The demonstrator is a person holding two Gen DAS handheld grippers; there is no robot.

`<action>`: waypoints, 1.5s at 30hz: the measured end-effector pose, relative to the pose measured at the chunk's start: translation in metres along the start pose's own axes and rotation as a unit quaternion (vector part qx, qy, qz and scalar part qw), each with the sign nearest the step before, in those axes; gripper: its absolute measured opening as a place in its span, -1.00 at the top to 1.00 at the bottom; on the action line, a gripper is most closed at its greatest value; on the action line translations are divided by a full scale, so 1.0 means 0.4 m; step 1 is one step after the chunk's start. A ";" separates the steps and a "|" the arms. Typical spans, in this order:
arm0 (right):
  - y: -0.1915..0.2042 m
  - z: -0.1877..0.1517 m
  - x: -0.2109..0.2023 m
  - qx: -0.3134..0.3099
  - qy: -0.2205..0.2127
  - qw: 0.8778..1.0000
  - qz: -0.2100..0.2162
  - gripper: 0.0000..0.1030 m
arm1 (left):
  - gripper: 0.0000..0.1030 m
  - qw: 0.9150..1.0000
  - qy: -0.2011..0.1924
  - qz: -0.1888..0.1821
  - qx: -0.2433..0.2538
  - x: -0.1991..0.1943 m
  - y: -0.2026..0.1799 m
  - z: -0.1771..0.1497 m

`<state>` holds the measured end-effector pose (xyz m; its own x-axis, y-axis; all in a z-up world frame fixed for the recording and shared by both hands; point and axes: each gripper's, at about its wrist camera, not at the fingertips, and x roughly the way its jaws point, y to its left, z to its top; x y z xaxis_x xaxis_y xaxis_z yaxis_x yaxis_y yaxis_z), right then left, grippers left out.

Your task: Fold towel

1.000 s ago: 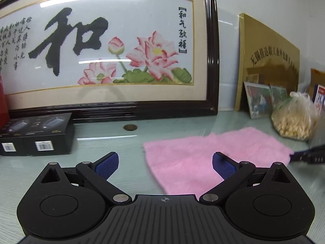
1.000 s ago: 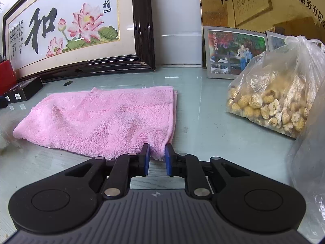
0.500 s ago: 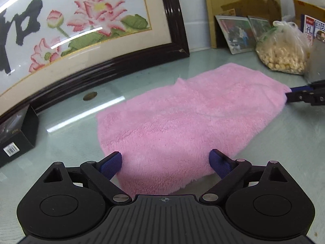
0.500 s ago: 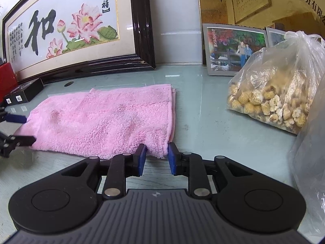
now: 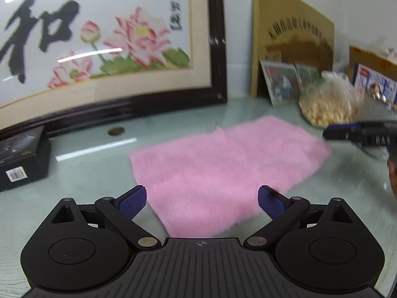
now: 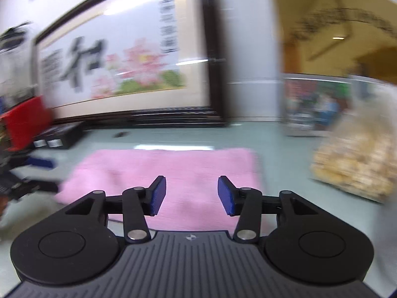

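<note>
1. Pink towel (image 5: 223, 173) lay flat on the glass table (image 5: 86, 164), in front of the framed picture (image 5: 99, 39). Left gripper (image 5: 202, 200) was spread wide, holding nothing, at the towel's near corner. Right gripper (image 5: 357, 134) sat off the towel's far end, near the snack bag (image 5: 330, 104).
2. Right wrist view, heavily blurred: right gripper (image 6: 189, 193) was parted and empty over the towel (image 6: 173, 171); left gripper (image 6: 29, 173) sat beside the towel's far end.
3. Risk: fluffy pile on smooth glass; a shallow pinch could slide the towel or catch one layer, skewing the fold.
4. Towel looked plush, apparently already doubled, edges roughly aligned.
</note>
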<state>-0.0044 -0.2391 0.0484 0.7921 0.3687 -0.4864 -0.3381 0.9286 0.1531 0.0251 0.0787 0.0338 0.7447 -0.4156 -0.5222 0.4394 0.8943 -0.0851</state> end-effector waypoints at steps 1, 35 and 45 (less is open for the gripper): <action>0.032 0.008 0.018 -0.018 0.001 1.000 0.011 0.08 | -0.94 1.000 -0.010 0.007 -0.013 -0.005 0.010 0.005; -0.011 0.036 0.143 0.100 0.135 0.960 0.222 -0.38 | -1.00 0.996 0.030 0.085 0.012 0.060 0.001 -0.025; -0.160 -0.015 0.091 0.170 0.123 0.968 0.138 -0.46 | -1.00 0.991 0.062 0.086 0.076 0.077 -0.043 -0.051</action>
<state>0.0431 -0.2854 0.0157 0.5366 0.6218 -0.5705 -0.2991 0.7723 0.5604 0.0302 0.0541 0.0019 0.7518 -0.2260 -0.6194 0.3883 0.9110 0.1389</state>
